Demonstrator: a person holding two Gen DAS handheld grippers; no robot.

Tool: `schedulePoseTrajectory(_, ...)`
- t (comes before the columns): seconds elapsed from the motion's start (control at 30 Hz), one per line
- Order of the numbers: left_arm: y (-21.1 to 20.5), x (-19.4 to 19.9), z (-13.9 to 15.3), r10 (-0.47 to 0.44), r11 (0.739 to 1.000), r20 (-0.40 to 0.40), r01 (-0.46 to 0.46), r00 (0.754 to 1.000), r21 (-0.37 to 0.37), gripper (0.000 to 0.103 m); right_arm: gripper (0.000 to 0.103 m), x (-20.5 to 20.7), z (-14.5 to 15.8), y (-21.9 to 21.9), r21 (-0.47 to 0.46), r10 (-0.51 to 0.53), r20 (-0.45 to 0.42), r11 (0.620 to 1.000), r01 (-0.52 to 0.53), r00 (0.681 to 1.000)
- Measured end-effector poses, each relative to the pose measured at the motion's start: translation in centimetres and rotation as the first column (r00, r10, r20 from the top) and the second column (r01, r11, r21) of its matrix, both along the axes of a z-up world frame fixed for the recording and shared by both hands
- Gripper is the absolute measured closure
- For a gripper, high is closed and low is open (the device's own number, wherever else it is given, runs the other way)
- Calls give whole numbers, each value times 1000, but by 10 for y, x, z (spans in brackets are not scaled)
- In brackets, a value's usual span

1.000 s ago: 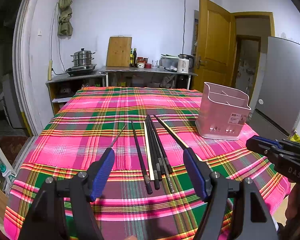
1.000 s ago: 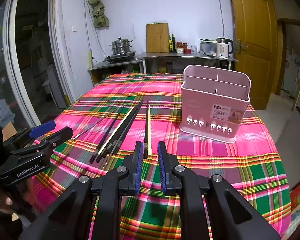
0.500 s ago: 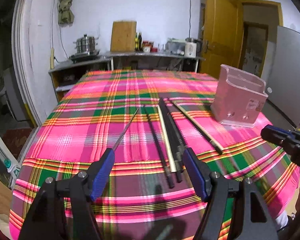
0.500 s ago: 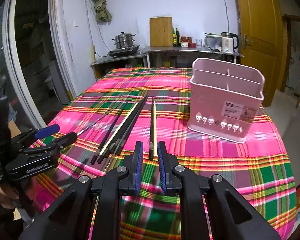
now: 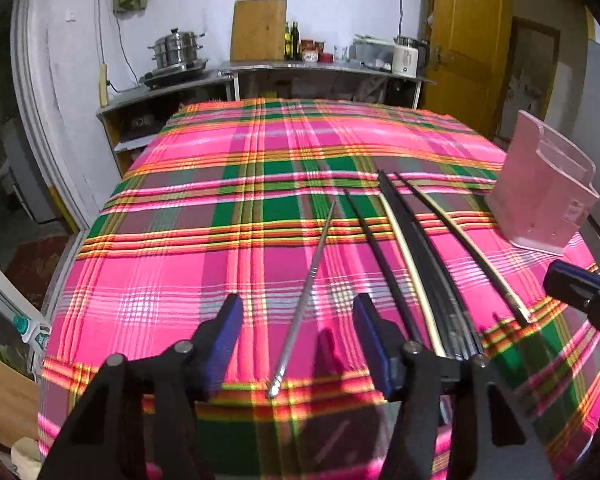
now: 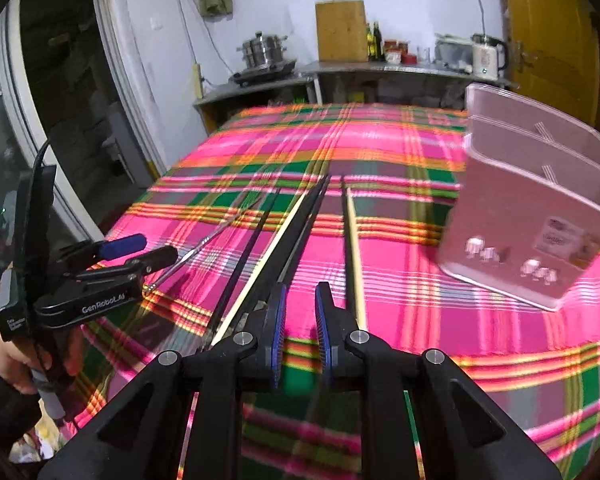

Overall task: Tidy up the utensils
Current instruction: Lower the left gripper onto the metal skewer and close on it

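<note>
The left tool (image 5: 296,334) has been closing, still apart, around the metal chopstick (image 5: 305,300); right tool (image 6: 300,322) slightly apart, empty.

Black and cream chopsticks (image 5: 410,248) plus one thin metal one (image 5: 304,296) lie roughly parallel; pink divided holder (image 6: 540,216) upright beside them.

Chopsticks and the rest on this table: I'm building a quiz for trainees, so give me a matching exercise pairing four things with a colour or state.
Things:
1. metal chopstick
2. utensil holder
3. left gripper
4. right gripper

States:
A. pink, upright on the cloth
B. jaws narrowly apart, nothing between them
C. silver, lying apart from the dark bundle
D. jaws wide, just been closing, straddling a chopstick without touching it

Pairs: 1-C, 2-A, 3-D, 4-B
</note>
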State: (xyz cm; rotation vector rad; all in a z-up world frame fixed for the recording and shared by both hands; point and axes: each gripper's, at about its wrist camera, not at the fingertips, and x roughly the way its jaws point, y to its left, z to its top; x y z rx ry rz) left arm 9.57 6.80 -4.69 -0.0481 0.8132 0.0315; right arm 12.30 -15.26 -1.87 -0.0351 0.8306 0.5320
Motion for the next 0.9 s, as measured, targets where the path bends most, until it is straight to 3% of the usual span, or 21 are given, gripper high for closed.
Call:
schedulePoseTrajectory(0.03, 2, 4, -3, -3, 1000, -13, 3, 1000, -4, 54, 88, 4, -4, 4, -1, 6, -18, 1000, -6, 1000)
schedulePoseTrajectory(0.2, 8, 17, -11, -17, 999, -53, 15, 998, -29, 61, 88, 22, -21, 21, -7, 16, -88, 1000, -17, 996)
schedulePoseTrajectory(0.4, 8, 27, -15, -21, 1000, -75, 20, 997, -21, 61, 88, 45, -37, 31, -14, 1, -153, 1000, -4, 988)
schedulePoseTrajectory(0.63, 11, 30, -22, -17, 1000, -85, 16, 996, -22, 61, 98, 43, -38, 39, 29, 48, -174, 999, -43, 984)
schedulePoseTrajectory(0.9, 11, 34, -22, -21, 1000, -78, 20, 997, -11, 61, 99, 52, -45, 36, 28, 20, -204, 1000, -15, 979)
